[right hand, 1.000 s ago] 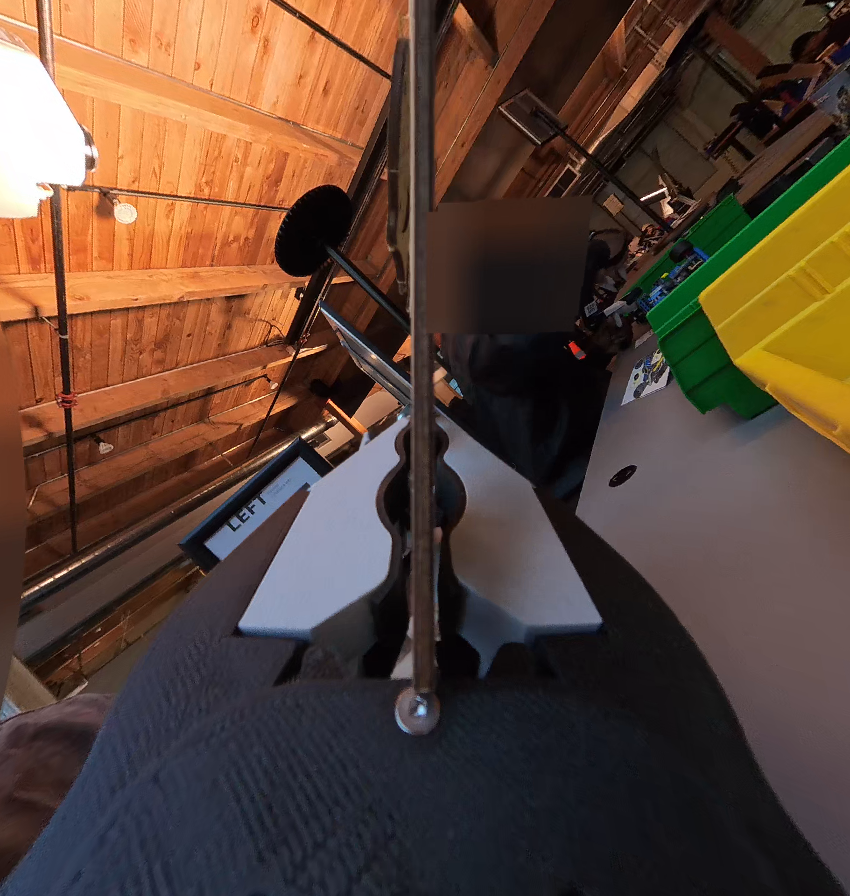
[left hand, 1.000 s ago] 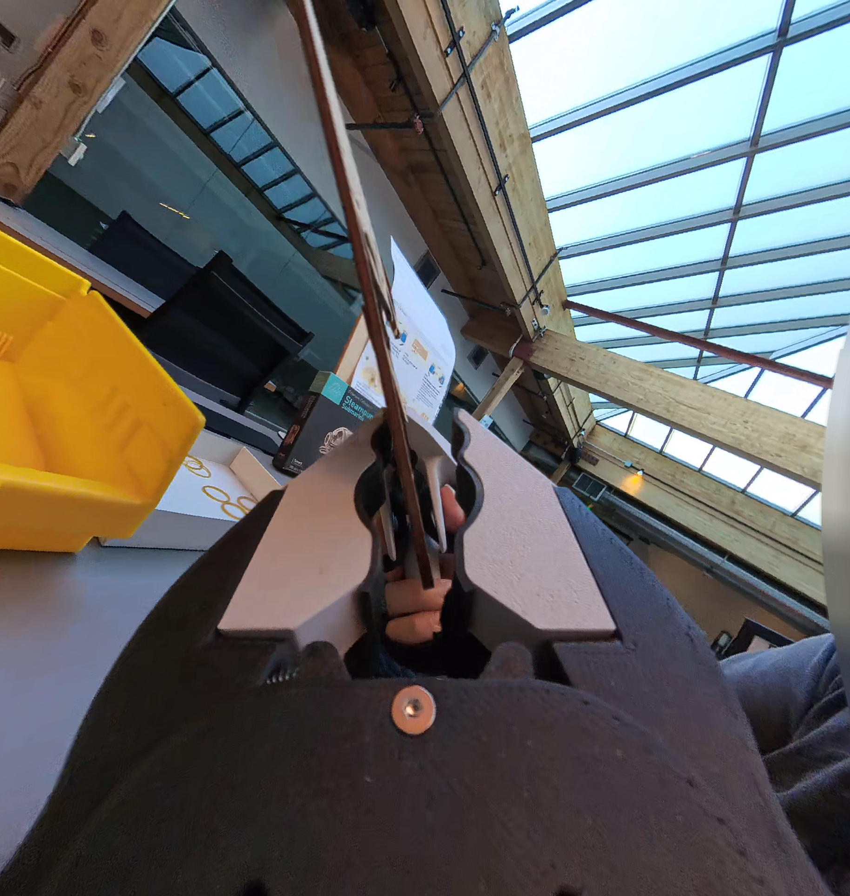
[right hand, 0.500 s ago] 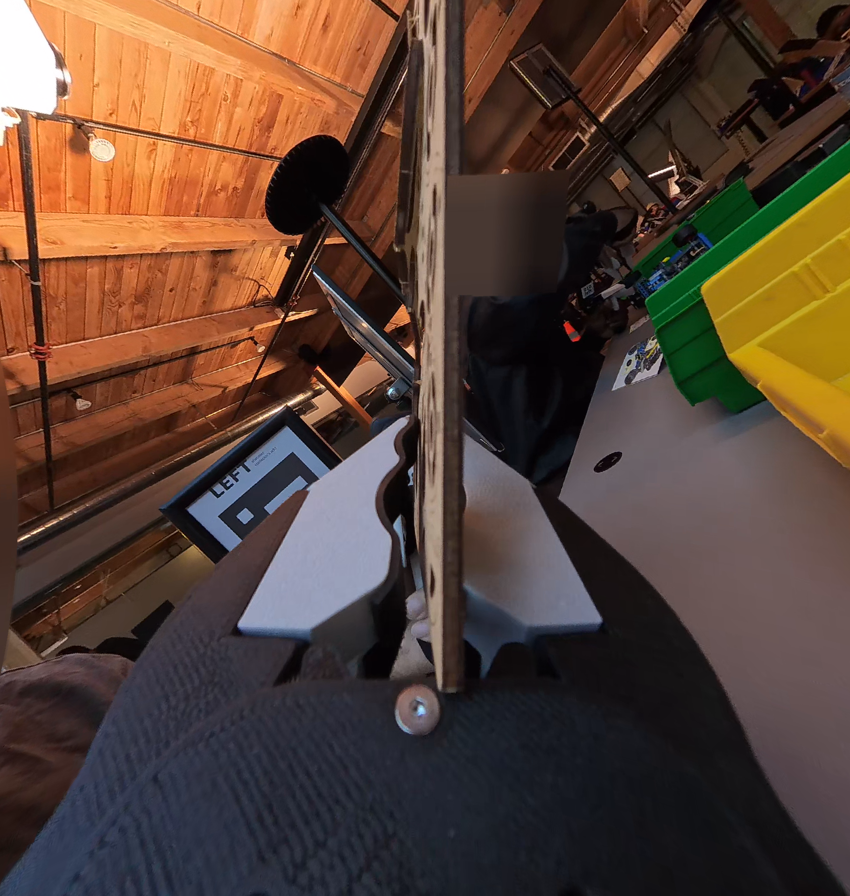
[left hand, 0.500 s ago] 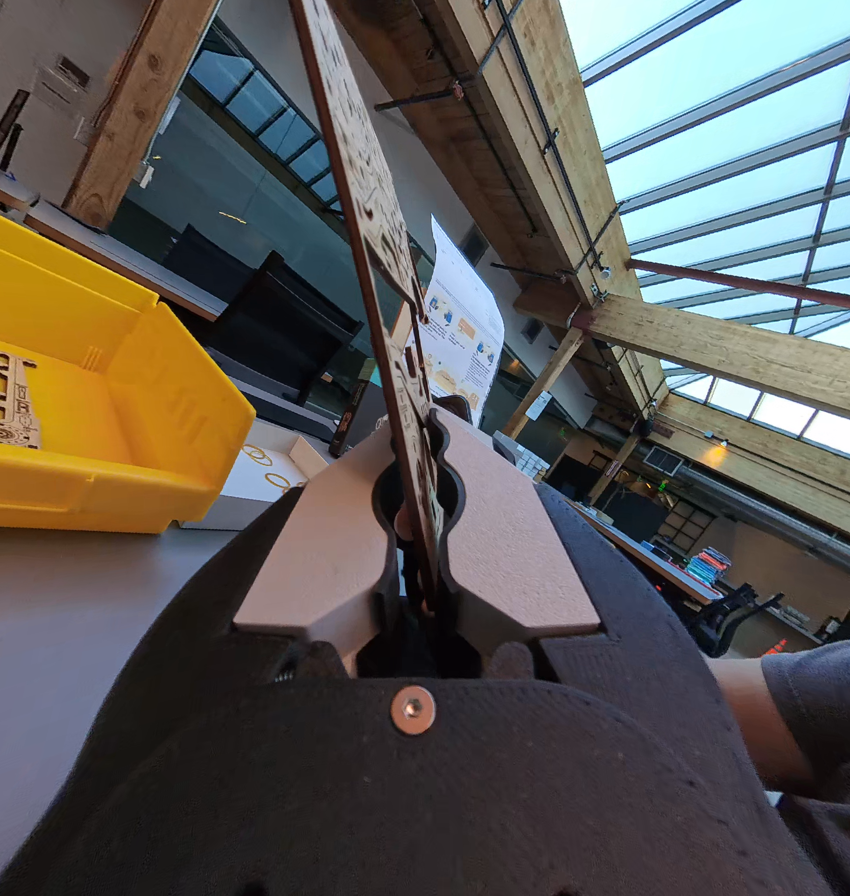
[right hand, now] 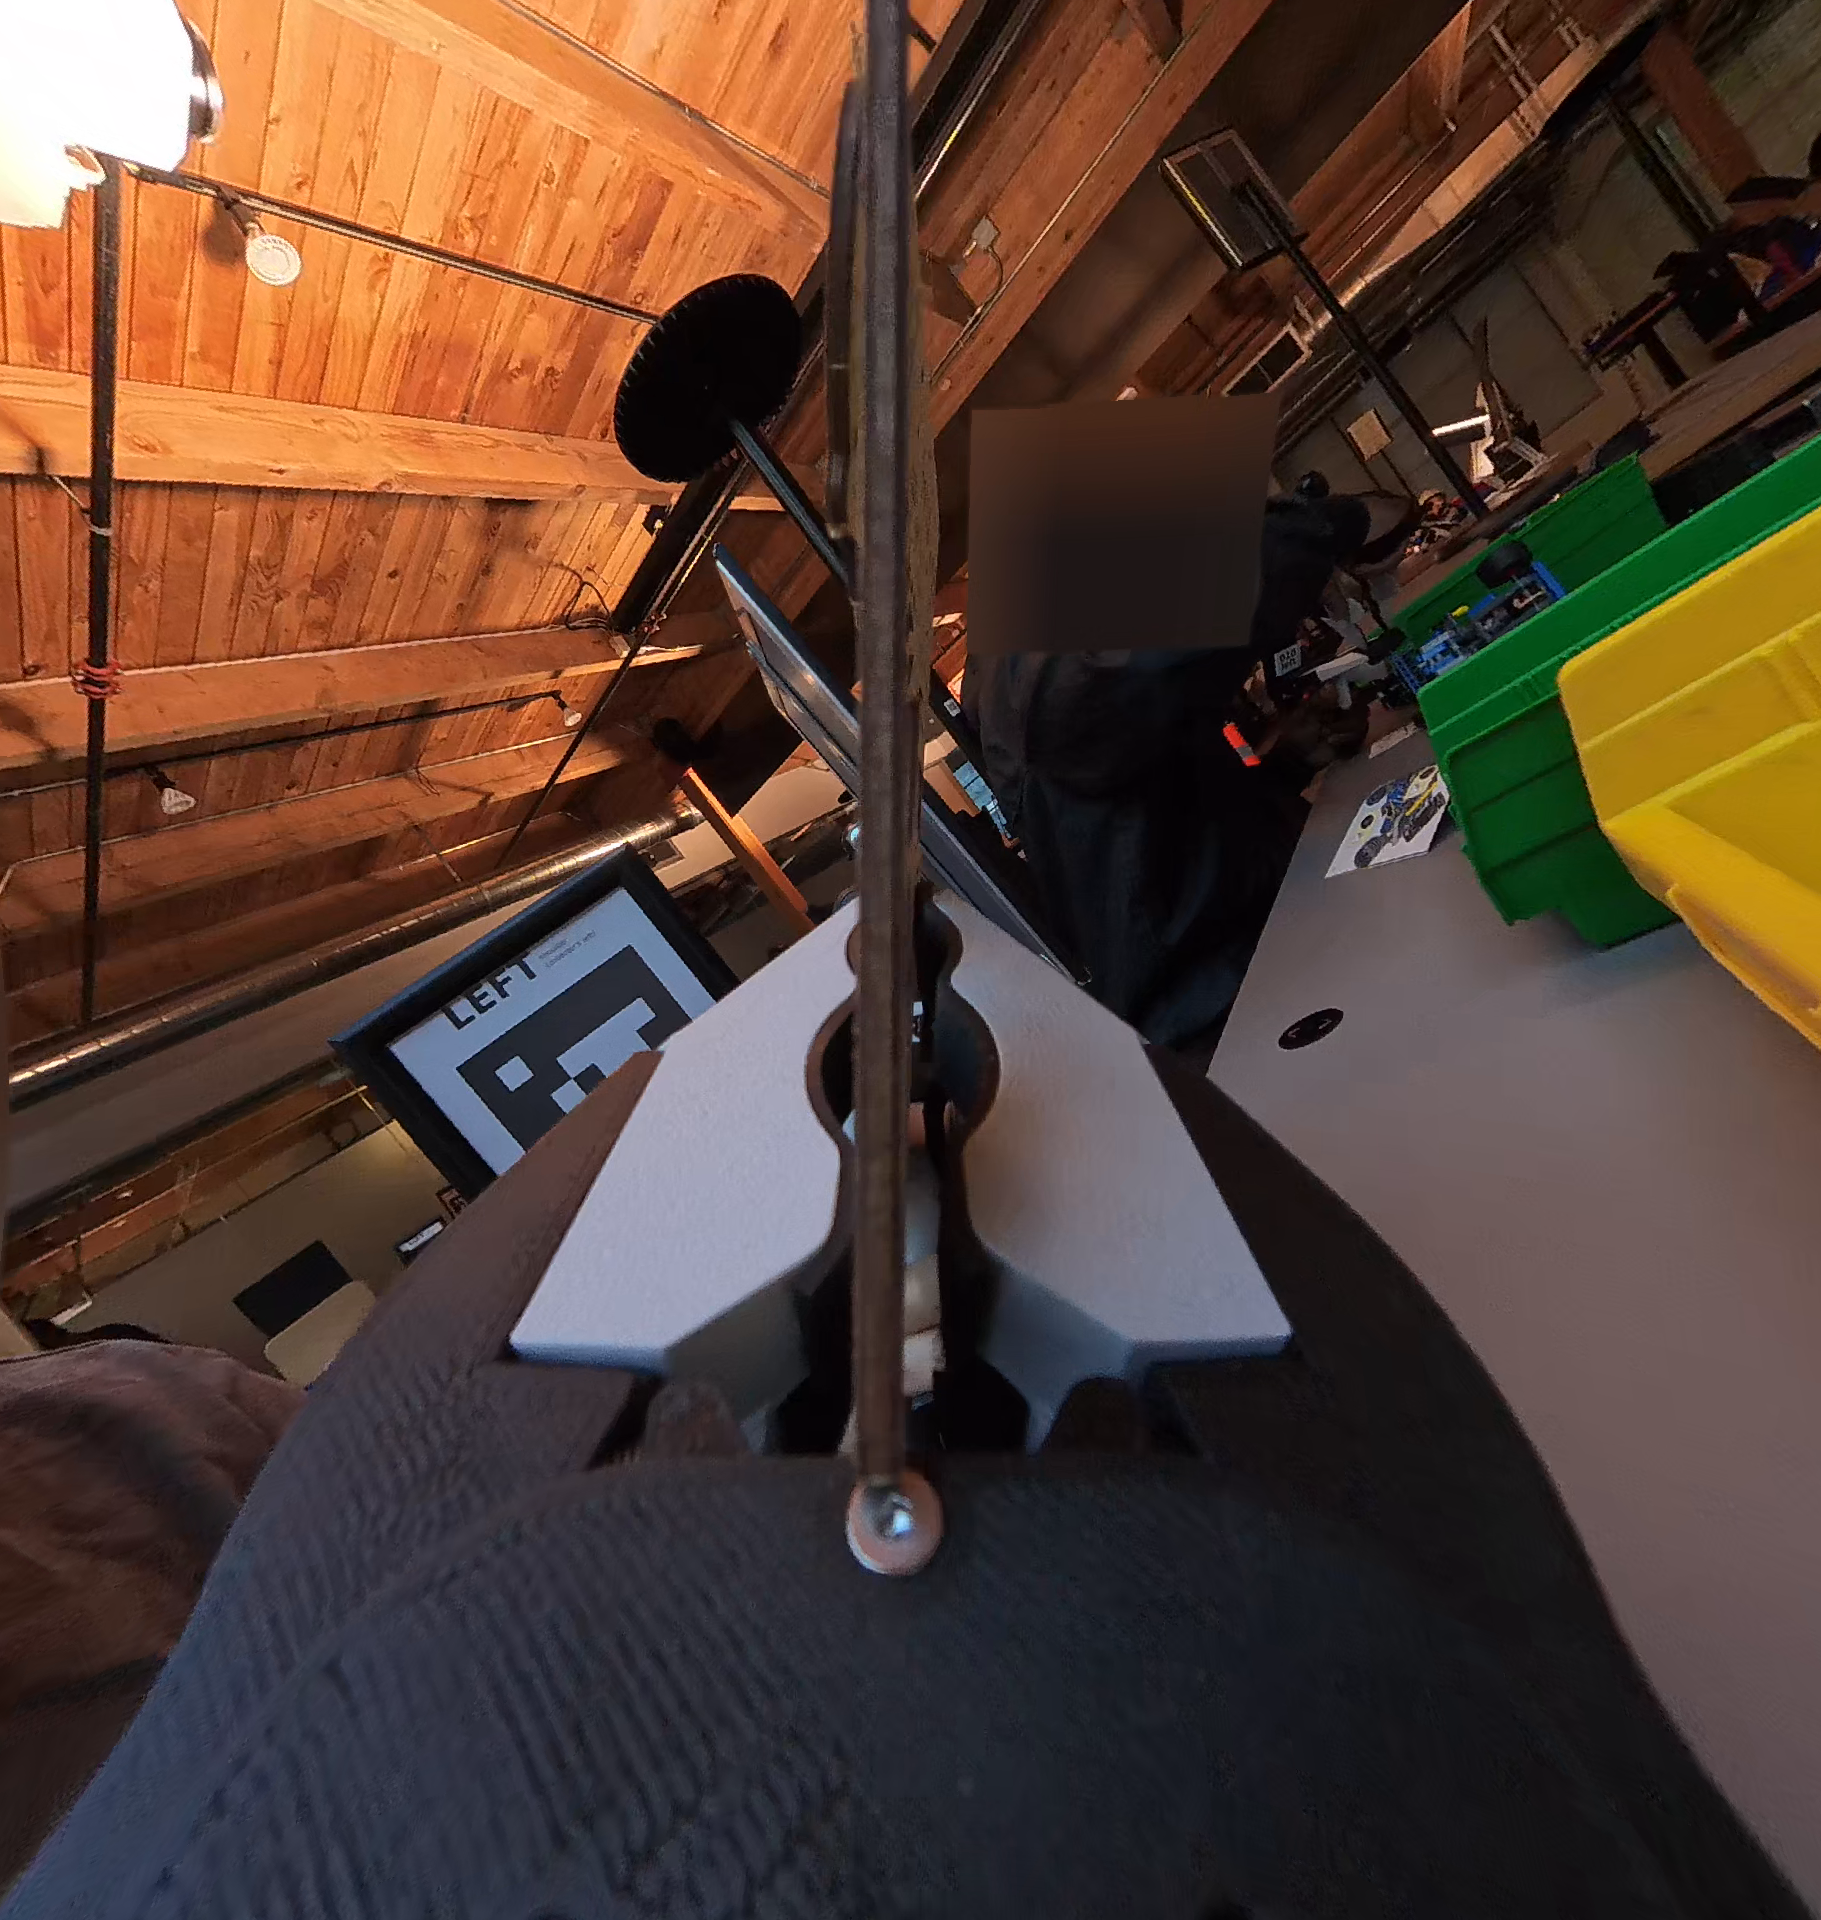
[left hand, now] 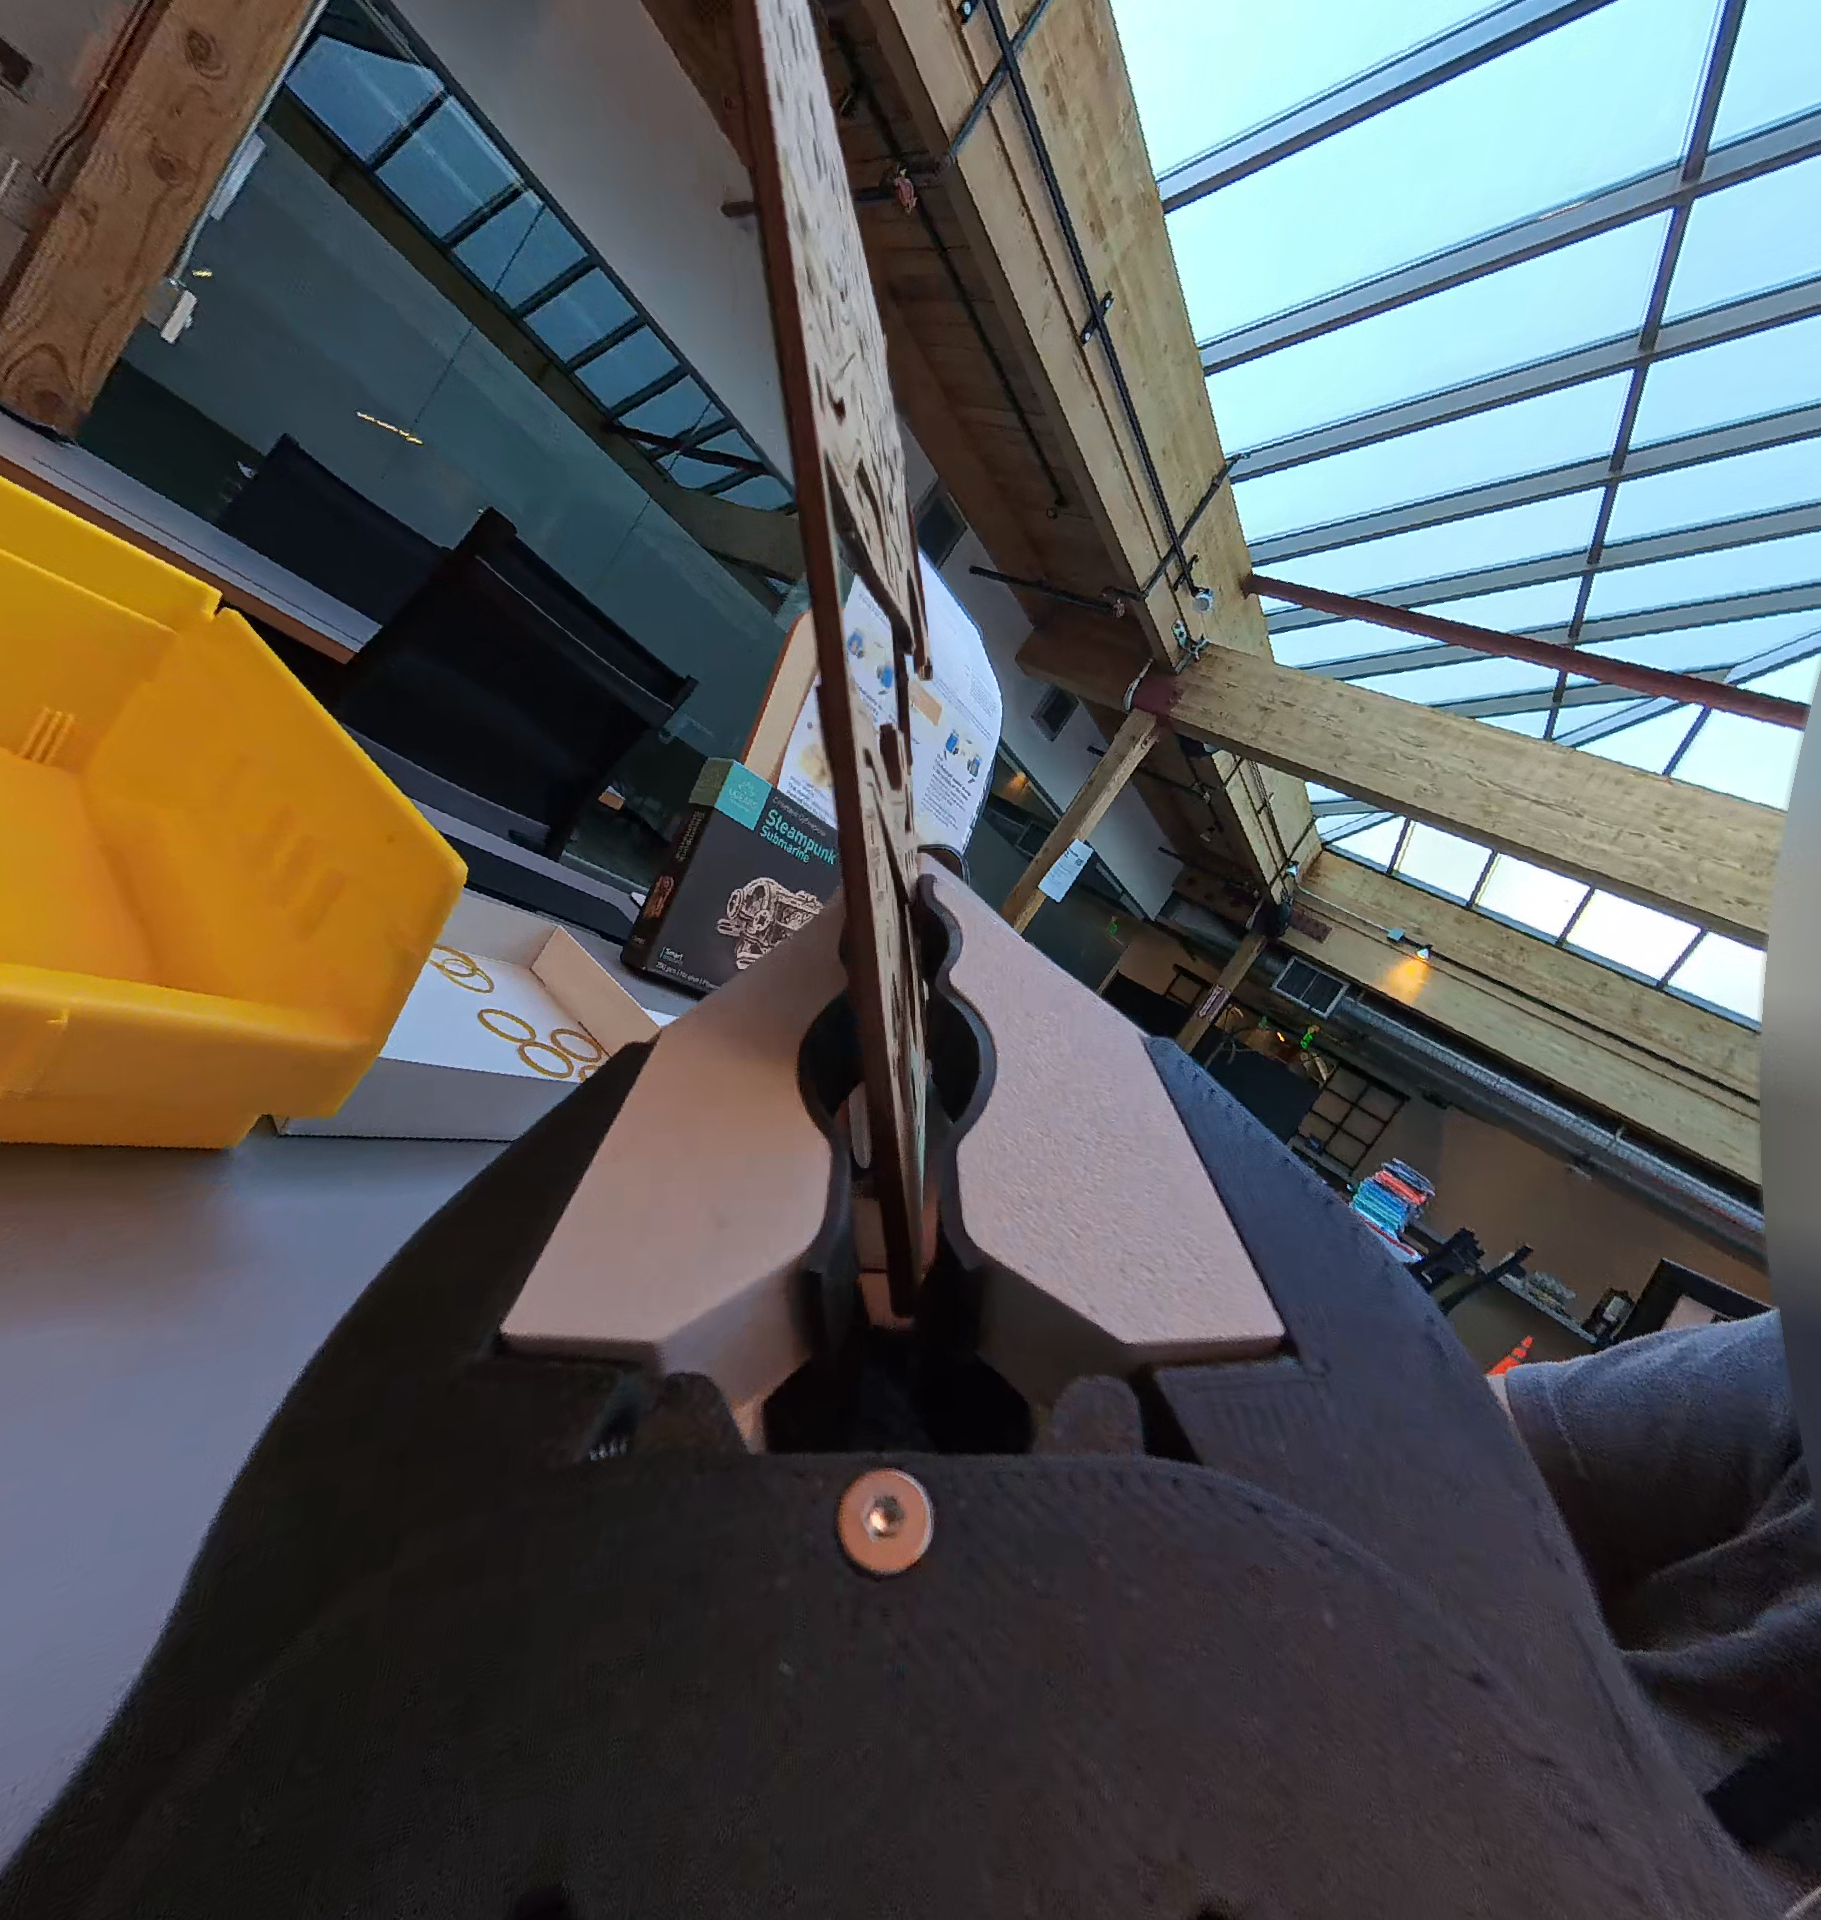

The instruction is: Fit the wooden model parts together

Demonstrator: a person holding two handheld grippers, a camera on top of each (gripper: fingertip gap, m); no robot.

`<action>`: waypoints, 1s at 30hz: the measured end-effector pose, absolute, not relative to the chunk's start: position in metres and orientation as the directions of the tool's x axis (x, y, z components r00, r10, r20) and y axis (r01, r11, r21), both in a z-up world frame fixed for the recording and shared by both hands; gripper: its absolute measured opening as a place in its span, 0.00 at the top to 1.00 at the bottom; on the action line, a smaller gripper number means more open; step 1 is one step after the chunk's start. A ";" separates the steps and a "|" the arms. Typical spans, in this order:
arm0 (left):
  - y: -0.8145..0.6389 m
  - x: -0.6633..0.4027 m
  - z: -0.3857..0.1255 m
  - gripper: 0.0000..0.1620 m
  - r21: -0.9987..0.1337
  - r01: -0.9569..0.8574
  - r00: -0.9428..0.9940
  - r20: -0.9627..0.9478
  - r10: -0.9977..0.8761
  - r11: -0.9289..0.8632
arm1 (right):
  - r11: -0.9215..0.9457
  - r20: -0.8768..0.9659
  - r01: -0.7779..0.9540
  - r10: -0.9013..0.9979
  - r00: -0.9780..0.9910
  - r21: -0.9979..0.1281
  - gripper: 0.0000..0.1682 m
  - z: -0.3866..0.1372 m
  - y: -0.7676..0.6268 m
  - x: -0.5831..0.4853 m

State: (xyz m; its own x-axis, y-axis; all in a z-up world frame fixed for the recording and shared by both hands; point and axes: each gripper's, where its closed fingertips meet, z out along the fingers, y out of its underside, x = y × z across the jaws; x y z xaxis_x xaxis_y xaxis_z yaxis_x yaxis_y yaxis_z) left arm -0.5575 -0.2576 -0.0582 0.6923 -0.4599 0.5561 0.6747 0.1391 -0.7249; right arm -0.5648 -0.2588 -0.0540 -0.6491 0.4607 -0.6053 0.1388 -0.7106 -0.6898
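Nearest me, my left gripper [left hand: 890,1101] is clamped on a thin wooden sheet [left hand: 852,540] of laser-cut model parts. The sheet stands on edge between the two pale fingers [left hand: 708,1153] and rises out of the top of the left wrist view, leaning slightly left. My grey sleeve [left hand: 1664,1507] shows low on the right.

My right gripper [right hand: 890,1091] is likewise closed on a wooden sheet [right hand: 882,623], seen edge-on as a dark, near-vertical strip that runs from the screw at the gripper's base up past the frame (whether this is the same sheet the left one holds, I cannot tell).

Beyond the left gripper lies a grey table [left hand: 106,1299]. On it sits a yellow bin [left hand: 158,883], then a white tray [left hand: 490,1039] holding wooden rings, then a dark kit box [left hand: 740,883] with a printed leaflet [left hand: 947,717] standing behind it.

Beyond the right gripper, another yellow bin [right hand: 1737,790] and a green bin [right hand: 1508,790] sit on the table [right hand: 1508,1195], with a person in dark clothing [right hand: 1124,831] farther back.
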 end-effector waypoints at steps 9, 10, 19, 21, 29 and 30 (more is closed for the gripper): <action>-0.261 -0.553 -0.054 0.97 -0.720 0.669 0.701 0.531 -0.476 0.182 | -0.681 -0.554 0.092 0.502 -0.664 -0.727 1.00 -0.050 -0.262 -0.559; -0.262 -0.554 -0.052 0.97 -0.722 0.664 0.709 0.527 -0.469 0.193 | -0.694 -0.567 0.102 0.483 -0.667 -0.712 1.00 -0.049 -0.261 -0.559; -0.271 -0.567 -0.043 0.78 -0.724 0.658 0.723 0.530 -0.443 0.208 | -0.694 -0.579 0.104 0.496 -0.647 -0.712 1.00 -0.045 -0.253 -0.555; -0.267 -0.568 -0.042 0.87 -0.734 0.644 0.737 0.522 -0.430 0.215 | -0.687 -0.576 0.113 0.494 -0.651 -0.717 1.00 -0.045 -0.256 -0.555; -0.261 -0.556 -0.045 0.98 -0.781 0.608 0.735 0.489 -0.470 0.139 | -0.662 -0.564 0.120 0.514 -0.647 -0.740 1.00 -0.047 -0.258 -0.556; -0.261 -0.555 -0.045 0.99 -0.779 0.612 0.729 0.491 -0.477 0.134 | -0.666 -0.567 0.124 0.503 -0.652 -0.735 1.00 -0.047 -0.259 -0.555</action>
State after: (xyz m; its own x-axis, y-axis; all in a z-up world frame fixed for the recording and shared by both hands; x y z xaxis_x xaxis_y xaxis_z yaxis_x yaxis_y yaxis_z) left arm -0.5551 -0.2615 -0.0448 0.7293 -0.4768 0.4907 0.6122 0.1345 -0.7792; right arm -0.5551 -0.2586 -0.0470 -0.6523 0.5034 -0.5667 0.1243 -0.6664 -0.7351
